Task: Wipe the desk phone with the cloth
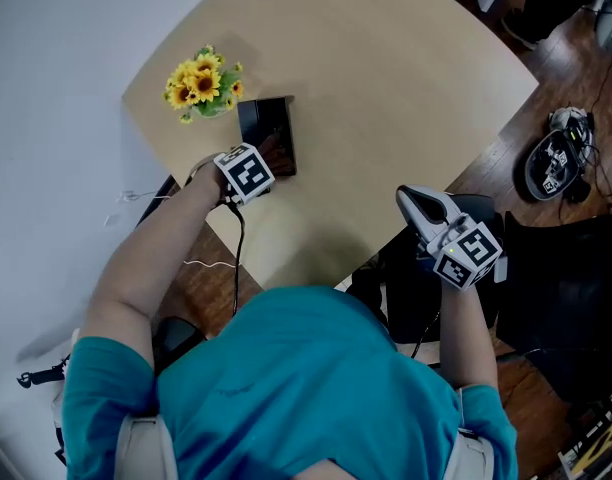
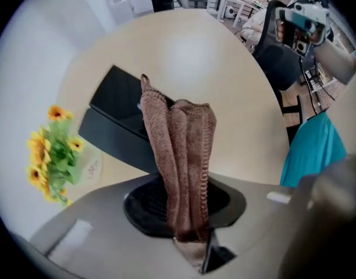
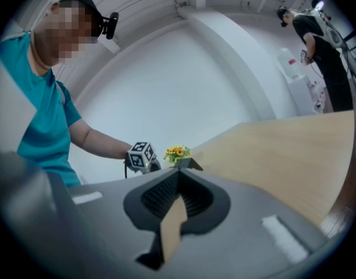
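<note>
At the near left edge of the table (image 1: 386,88), the desk phone (image 2: 114,112) sits just beside a small bunch of sunflowers (image 1: 204,83), a black wedge with its raised back toward the wall. The left gripper (image 2: 189,240) has its 2 jaws clamped tight on a folded brown cloth (image 2: 181,150), which stands out from them and reaches over the phone's upper face. Whether the free end presses on the phone or hangs just above it I cannot tell. The right gripper (image 1: 426,208) is held well apart from the phone, off the table edge in front of the person's body, with its jaws closed together on nothing. As I read it, the fetching part is finished: the cloth is gripped and brought to the phone, and the wiping itself is either just starting or under way. Nothing on the phone's dark surface shows which parts have been covered, so most of the passes should be counted as not yet done, and the phone is not steadied by the free gripper. The tabletop is pale, smooth wood-look laminate with rounded corners, bare apart from the phone and flowers. It stands against a plain white wall on a dark wooden floor (image 1: 576,78), with a black chair (image 1: 546,278) at the person's right and another person (image 3: 323,39) standing far off across the room.
</note>
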Demonstrator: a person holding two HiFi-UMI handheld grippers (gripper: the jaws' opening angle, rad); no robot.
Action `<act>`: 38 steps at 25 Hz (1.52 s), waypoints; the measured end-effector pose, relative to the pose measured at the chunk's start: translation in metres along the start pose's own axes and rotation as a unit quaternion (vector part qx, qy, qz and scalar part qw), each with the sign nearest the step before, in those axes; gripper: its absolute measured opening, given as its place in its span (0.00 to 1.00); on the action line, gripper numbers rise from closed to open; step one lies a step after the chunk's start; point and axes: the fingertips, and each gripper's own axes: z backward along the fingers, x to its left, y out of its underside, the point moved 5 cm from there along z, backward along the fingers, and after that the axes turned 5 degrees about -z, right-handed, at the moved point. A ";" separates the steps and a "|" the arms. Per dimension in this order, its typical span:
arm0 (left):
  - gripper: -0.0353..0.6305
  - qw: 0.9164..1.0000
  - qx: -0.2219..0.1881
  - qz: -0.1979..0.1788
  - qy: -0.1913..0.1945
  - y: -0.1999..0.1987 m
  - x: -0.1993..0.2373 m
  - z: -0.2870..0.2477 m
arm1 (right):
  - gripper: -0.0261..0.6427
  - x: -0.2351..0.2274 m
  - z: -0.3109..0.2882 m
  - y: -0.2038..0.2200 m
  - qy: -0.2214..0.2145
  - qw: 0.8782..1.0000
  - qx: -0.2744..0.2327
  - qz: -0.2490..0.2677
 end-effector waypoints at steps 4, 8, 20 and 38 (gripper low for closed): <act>0.21 0.996 -0.039 -0.047 -0.060 -0.055 0.045 0.028 | 0.04 -0.002 0.002 0.001 0.005 1.000 0.000 -0.001; 0.21 0.966 0.035 -0.157 -0.204 -0.102 0.098 0.033 | 0.04 -0.005 0.007 0.007 0.012 1.000 0.002 -0.005; 0.21 0.831 0.237 -0.378 -0.331 -0.127 0.108 0.008 | 0.04 -0.029 0.038 0.015 0.029 0.999 -0.004 -0.025; 0.21 0.954 0.087 -0.233 -0.167 -0.046 -0.091 -0.005 | 0.04 -0.032 0.036 -0.021 -0.040 0.999 0.029 0.014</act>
